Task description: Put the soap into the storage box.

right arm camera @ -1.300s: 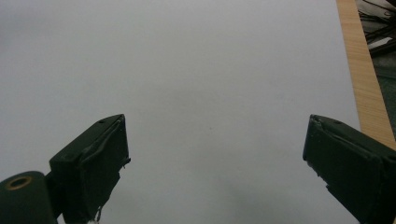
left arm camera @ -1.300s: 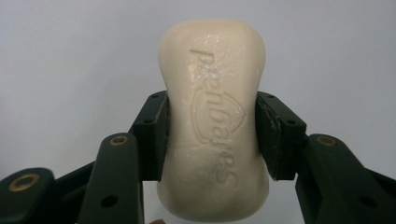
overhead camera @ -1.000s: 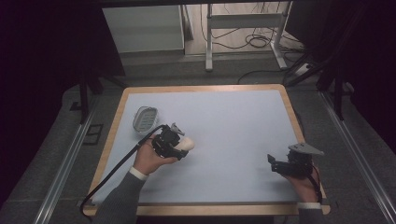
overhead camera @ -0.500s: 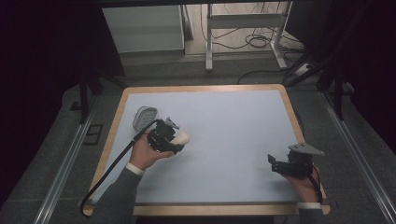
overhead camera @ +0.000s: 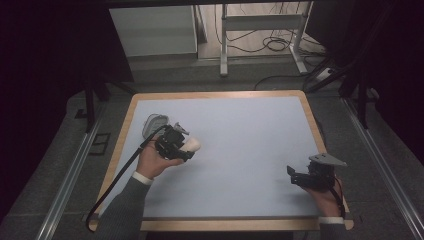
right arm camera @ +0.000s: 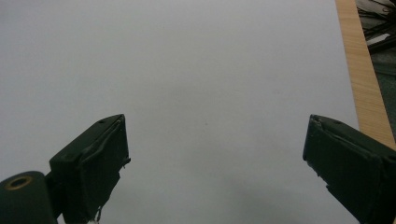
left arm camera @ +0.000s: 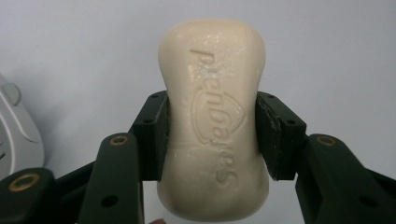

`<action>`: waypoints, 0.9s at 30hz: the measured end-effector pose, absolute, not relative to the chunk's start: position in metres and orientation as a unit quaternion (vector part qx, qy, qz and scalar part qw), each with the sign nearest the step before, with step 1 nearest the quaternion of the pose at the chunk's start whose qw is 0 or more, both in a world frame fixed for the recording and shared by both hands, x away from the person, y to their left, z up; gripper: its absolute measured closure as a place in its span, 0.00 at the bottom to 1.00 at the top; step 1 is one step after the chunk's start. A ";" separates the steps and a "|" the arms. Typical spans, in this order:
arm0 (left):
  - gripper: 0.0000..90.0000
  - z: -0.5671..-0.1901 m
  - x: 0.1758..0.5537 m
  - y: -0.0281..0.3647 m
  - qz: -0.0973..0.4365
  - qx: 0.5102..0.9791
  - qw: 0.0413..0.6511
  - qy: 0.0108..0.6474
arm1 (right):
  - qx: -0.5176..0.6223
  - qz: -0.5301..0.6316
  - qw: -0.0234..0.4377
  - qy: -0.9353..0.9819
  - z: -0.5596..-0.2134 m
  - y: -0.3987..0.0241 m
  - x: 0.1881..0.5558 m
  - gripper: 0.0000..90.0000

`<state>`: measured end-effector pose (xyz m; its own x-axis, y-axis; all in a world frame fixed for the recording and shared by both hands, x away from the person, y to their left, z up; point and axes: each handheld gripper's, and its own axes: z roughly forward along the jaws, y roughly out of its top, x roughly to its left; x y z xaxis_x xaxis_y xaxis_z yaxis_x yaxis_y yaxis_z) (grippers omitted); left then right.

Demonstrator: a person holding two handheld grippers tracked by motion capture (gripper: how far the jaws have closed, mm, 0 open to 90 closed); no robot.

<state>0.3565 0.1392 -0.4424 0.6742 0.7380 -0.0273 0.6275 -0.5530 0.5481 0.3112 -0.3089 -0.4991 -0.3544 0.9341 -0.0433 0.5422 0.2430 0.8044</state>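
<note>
Clamped across its narrow waist between both jaws of the left hand-held gripper (left arm camera: 212,140): a cream bar of soap (left arm camera: 213,121), embossed lettering face-up toward the camera. Long axis running straight out along the jaws' own line, toward 12 o'clock in the left gripper view, with a rounded end sticking out past the pads and the other end reaching back toward the palm. Held at about 9 o'clock on the table (overhead camera: 240,125), apparently lifted a little off the surface, though hard to be sure. Lying just beyond, at roughly 11 o'clock from the soap (overhead camera: 191,145) in the high view: a pale grey soap dish (overhead camera: 152,125), close by but not touching; a curved white-grey edge of it showing at 9 o'clock in the left gripper view. So the dish sits near the left hand-held gripper (overhead camera: 172,142) and far from the other one.

Parked at about 4 o'clock on the table, well apart: the right hand-held gripper (overhead camera: 312,175), jaws spread wide, holding nothing, over bare table with the wooden rim at the edge.

Judged likely next: carrying the soap the short way to the dish, long axis matched to the dish.
</note>
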 end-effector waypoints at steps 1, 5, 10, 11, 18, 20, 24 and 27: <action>0.55 -0.442 0.357 0.139 0.104 0.875 0.268 0.390 | 0.499 0.360 0.272 0.740 -0.499 -0.309 0.311 0.07; 0.55 -0.439 0.359 0.140 0.104 0.874 0.269 0.390 | 0.499 0.360 0.272 0.740 -0.499 -0.309 0.311 0.07; 0.55 -0.437 0.361 0.140 0.106 0.874 0.269 0.391 | 0.499 0.360 0.272 0.739 -0.498 -0.310 0.311 0.07; 0.55 -0.436 0.362 0.141 0.107 0.874 0.268 0.391 | 0.500 0.361 0.273 0.739 -0.498 -0.310 0.311 0.07; 0.55 -0.432 0.366 0.143 0.110 0.870 0.275 0.396 | 0.499 0.360 0.273 0.739 -0.498 -0.310 0.311 0.07; 0.55 -0.431 0.368 0.145 0.108 0.869 0.275 0.397 | 0.499 0.360 0.273 0.739 -0.498 -0.310 0.311 0.07; 0.55 -0.431 0.371 0.148 0.111 0.868 0.271 0.401 | 0.500 0.360 0.272 0.739 -0.499 -0.310 0.311 0.07; 0.55 -0.431 0.372 0.149 0.114 0.865 0.272 0.405 | 0.501 0.359 0.272 0.739 -0.499 -0.310 0.311 0.07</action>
